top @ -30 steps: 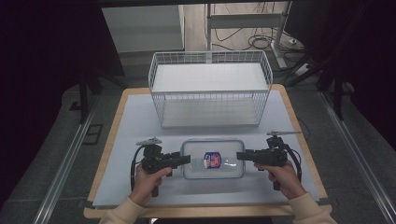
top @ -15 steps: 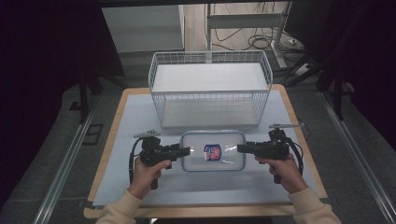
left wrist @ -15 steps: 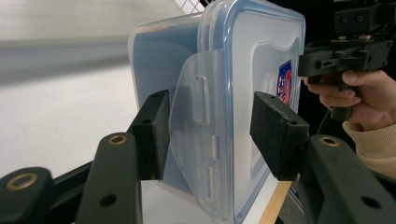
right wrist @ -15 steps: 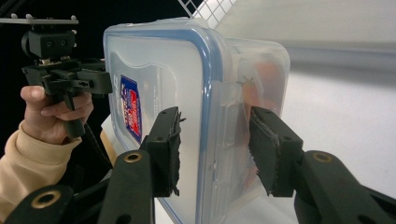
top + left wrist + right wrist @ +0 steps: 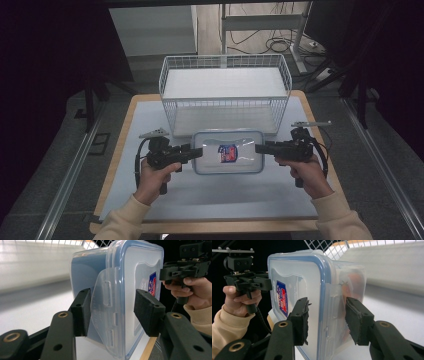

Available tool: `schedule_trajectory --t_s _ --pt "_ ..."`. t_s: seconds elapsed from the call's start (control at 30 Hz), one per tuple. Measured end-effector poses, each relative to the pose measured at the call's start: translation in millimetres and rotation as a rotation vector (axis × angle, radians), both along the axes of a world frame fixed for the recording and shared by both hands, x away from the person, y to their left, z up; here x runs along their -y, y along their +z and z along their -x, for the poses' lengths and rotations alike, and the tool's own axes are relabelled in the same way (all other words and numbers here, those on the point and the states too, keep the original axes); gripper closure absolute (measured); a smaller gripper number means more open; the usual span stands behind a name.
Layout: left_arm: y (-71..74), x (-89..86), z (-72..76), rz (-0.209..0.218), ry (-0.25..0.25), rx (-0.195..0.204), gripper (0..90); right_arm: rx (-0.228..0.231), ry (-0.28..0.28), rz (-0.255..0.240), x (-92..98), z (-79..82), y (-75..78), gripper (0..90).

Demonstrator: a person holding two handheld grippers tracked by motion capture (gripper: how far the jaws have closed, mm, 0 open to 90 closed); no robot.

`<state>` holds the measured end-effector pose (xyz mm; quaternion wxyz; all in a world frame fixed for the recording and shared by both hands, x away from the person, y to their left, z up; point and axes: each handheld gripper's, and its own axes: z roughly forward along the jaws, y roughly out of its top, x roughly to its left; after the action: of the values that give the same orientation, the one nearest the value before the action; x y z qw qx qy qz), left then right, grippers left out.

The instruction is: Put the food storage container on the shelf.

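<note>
A clear plastic food container with a blue-rimmed lid and a red and blue label hangs above the table between my two grippers, just in front of the wire basket. My left gripper is shut on its left end, its pads clamping the lid and the side clasp of the container. My right gripper is shut on the right end, with one pad on the lid and one on the underside of the container. Something orange shows faintly inside the tub.
A white wire basket stands at the back of the pale mat, just behind the container. The table's wooden edge frames the mat. Metal rails run along both sides, and cables lie on the floor beyond.
Both grippers have risen together with the container held between them, so it now sits higher and nearer the basket's front.
</note>
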<state>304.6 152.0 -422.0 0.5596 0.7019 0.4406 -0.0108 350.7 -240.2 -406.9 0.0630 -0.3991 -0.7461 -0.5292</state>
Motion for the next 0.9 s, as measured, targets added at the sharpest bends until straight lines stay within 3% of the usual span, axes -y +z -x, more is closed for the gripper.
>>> schedule_trajectory --t_s 0.4,0.9 --pt "28.4 -3.2 -4.8 0.002 0.013 0.044 49.5 0.047 0.006 -0.012 -3.2 -8.1 28.9 54.9" --pt "58.3 -2.6 -24.8 0.016 0.009 0.08 49.5 0.095 0.003 -0.003 -2.5 -23.7 62.4 54.9"
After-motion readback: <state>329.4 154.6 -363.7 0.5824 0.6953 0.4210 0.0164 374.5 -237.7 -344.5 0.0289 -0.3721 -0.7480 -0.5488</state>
